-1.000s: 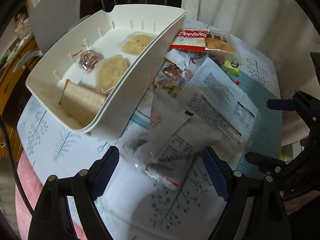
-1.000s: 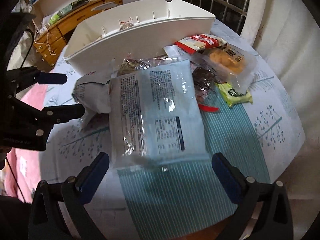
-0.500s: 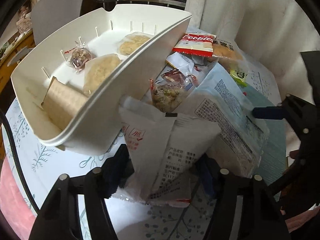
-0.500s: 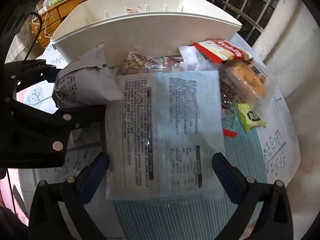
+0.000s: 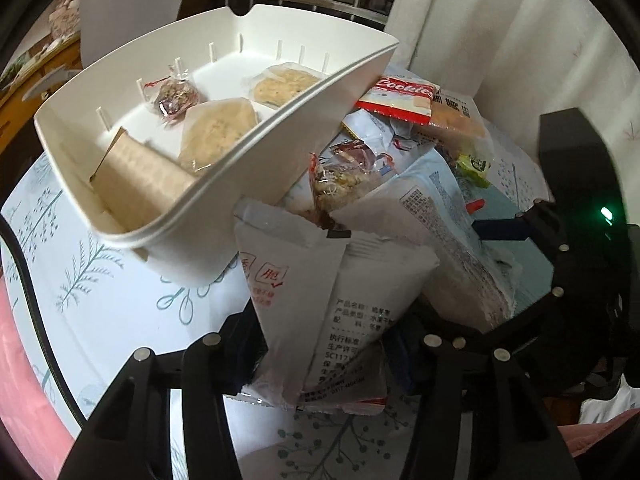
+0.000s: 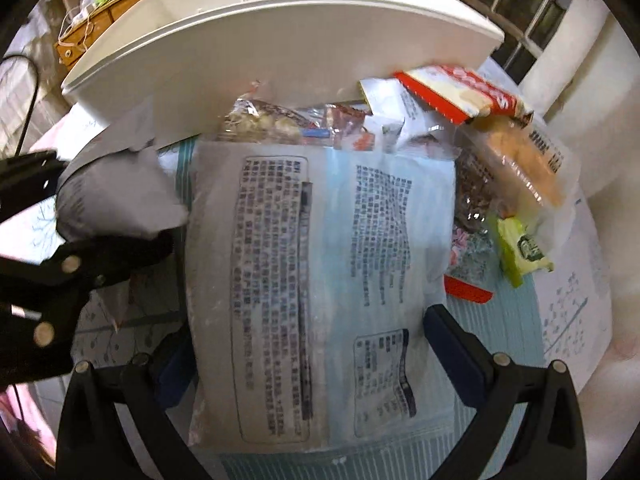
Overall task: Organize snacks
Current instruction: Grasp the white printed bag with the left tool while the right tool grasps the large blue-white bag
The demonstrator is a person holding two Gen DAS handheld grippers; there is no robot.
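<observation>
Left gripper [image 5: 320,360] fingers are closing around a white snack pouch [image 5: 320,300], seemingly touching. Beyond them, the white bin [image 5: 256,152] is holding wrapped biscuits [image 5: 218,132]. Right gripper [image 6: 308,352] fingers are standing apart, straddling a blue packet [image 6: 320,280].

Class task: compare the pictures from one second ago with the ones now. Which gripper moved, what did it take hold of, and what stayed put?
The left gripper is closing on the white snack packet, which now stands pinched between its fingers instead of lying loose. The right gripper came down over the large pale blue packet, its fingers now at the packet's sides, jaws open. The white bin, its contents and the cookies packet stayed in place.
</observation>
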